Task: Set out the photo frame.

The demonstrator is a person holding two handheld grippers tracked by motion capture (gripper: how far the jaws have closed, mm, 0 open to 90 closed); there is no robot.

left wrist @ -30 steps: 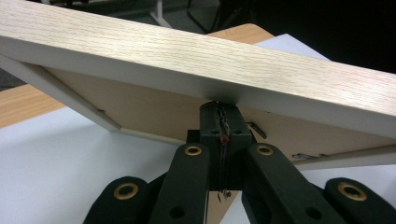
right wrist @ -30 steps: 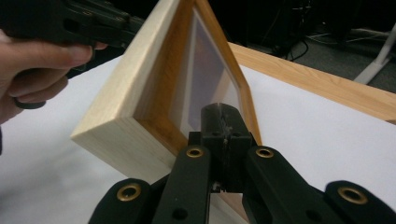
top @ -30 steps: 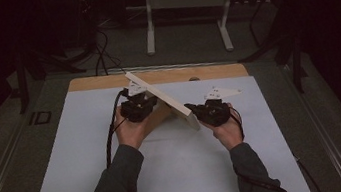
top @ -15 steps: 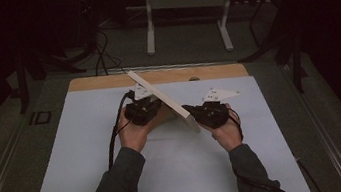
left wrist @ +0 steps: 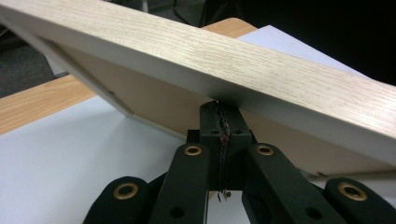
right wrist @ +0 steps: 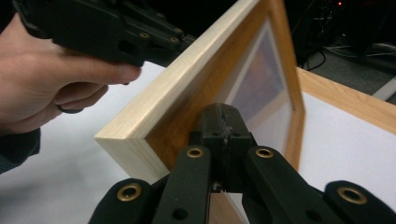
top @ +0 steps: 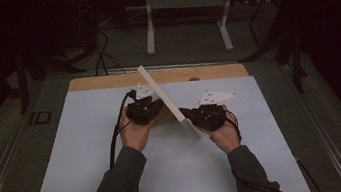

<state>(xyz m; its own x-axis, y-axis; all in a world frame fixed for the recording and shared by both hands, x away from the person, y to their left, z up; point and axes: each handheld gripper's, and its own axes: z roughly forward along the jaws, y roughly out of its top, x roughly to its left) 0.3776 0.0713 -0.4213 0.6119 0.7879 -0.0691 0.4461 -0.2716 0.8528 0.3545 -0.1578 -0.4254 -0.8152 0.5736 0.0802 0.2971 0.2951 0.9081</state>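
A light wooden picture frame [top: 167, 101] stands tilted on edge above the white sheet, propped between both grippers. My left gripper [top: 158, 106] is at its left, jaws shut together, and the tips [left wrist: 219, 106] press against the frame's back panel [left wrist: 154, 100] under the wooden rim [left wrist: 243, 60]. From the right, my right gripper [top: 185, 112] has shut jaws whose tips [right wrist: 223, 111] rest against the inner edge of the frame's front [right wrist: 187, 93], beside the glass [right wrist: 261, 79]. The right gripper view also shows the left gripper [right wrist: 102, 28] behind the frame.
A white sheet [top: 90, 152] covers most of a wooden table, whose bare strip [top: 106, 81] shows along the far edge. Beyond the table stands a white metal stand [top: 183, 3], with cables [top: 99, 55] on the dark floor at back left.
The frame has tipped slightly steeper, its far end shifting a little to the right. Both hands have stayed almost in place.
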